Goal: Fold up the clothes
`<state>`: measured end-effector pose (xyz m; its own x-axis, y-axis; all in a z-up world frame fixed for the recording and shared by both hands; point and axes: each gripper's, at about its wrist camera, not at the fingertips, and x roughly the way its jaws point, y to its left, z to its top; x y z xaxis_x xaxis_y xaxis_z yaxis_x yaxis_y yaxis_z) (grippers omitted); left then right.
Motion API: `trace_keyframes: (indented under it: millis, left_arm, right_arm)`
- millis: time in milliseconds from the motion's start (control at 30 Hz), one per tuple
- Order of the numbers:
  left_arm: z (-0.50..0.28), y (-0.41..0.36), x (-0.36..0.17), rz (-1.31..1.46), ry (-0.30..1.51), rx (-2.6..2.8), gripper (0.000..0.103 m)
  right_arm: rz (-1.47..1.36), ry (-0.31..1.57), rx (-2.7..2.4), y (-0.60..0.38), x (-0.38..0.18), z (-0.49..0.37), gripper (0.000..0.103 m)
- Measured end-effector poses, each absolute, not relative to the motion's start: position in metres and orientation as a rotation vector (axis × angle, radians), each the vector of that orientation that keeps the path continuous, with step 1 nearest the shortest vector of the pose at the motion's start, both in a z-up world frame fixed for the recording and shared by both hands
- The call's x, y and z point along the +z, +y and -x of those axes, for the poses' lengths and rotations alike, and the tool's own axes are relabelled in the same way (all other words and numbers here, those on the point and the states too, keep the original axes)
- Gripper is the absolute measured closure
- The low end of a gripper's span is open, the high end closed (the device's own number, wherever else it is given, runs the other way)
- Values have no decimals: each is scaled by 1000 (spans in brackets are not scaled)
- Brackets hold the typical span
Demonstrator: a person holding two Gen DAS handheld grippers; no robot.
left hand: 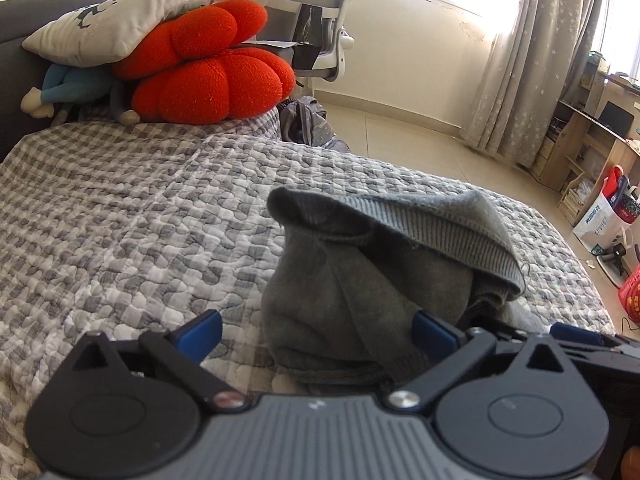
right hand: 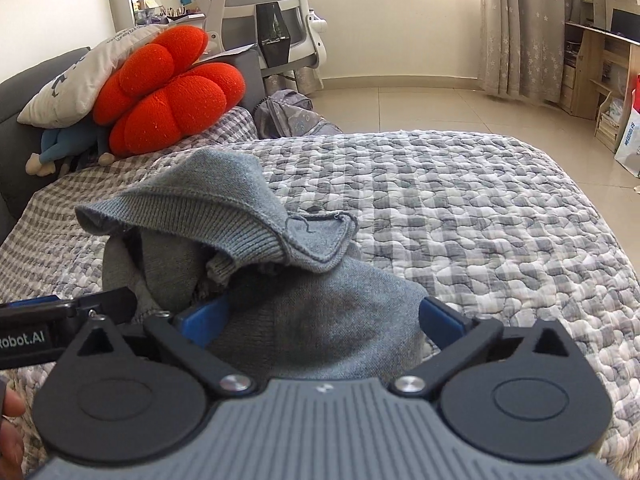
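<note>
A grey sofa (left hand: 16,40) backs the far left, with a blue doll (left hand: 68,88) slumped against it. On the doll lies a pale pillow (left hand: 116,20), and just beside that a red cushion (left hand: 208,68) shaped like a flower. All rest at the head of a quilt (left hand: 120,208) in grey and white checks.

The left gripper (left hand: 318,334) stands wide open, its blue pads well apart. The left pad sits over bare quilt, while the right pad touches the sweater (left hand: 348,292). This grey knit heap lies on the quilt's near half, bunched up, with a ribbed hem (left hand: 432,224) draped across its top. In the right wrist view, the same sweater (right hand: 304,312) fills the space between the pads of the right gripper (right hand: 322,320), which is spread open too; whether the pads press the cloth I cannot tell. The two grippers sit side by side, nearly touching, each at the heap's near edge.

Beyond the quilt a white chair (left hand: 320,20) stands by a grey bag (left hand: 308,124) on the tiled floor (left hand: 400,136). Further right hang curtains (left hand: 540,60), then a wooden desk (left hand: 588,148) and a white bag (left hand: 604,216).
</note>
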<state>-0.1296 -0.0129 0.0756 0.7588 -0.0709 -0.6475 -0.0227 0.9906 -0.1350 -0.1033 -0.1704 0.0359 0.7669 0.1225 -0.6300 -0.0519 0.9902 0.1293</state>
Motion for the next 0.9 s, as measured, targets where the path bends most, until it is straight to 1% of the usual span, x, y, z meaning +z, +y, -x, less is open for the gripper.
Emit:
trace_keyframes:
  millis: [267, 433, 567, 733, 767, 800, 833, 867, 900]
  left_arm:
    - [132, -19, 70, 115, 725, -15, 1]
    - [131, -23, 70, 95, 728, -11, 1]
    - [124, -20, 70, 112, 731, -10, 1]
    - [108, -14, 65, 161, 728, -61, 1]
    - [104, -12, 64, 175, 728, -78, 6]
    - [101, -10, 62, 189, 728, -95, 18]
    - [98, -9, 61, 204, 727, -112, 27]
    - [94, -7, 60, 218, 727, -129, 43]
    - [92, -8, 59, 214, 728, -149, 59]
  right_arm:
    - [-30, 689, 52, -170, 37, 103, 0]
    - [-55, 714, 52, -173, 33, 98, 0]
    - [-29, 689, 45, -169, 35, 92, 0]
    - [38, 649, 65, -159, 42, 66, 0]
    - [40, 644, 86, -157, 42, 60, 0]
    - [40, 654, 126, -155, 40, 55, 1]
    - [40, 664, 165, -152, 38, 49, 3]
    - [39, 674, 204, -149, 36, 44, 14]
    - [39, 683, 244, -147, 34, 39, 30]
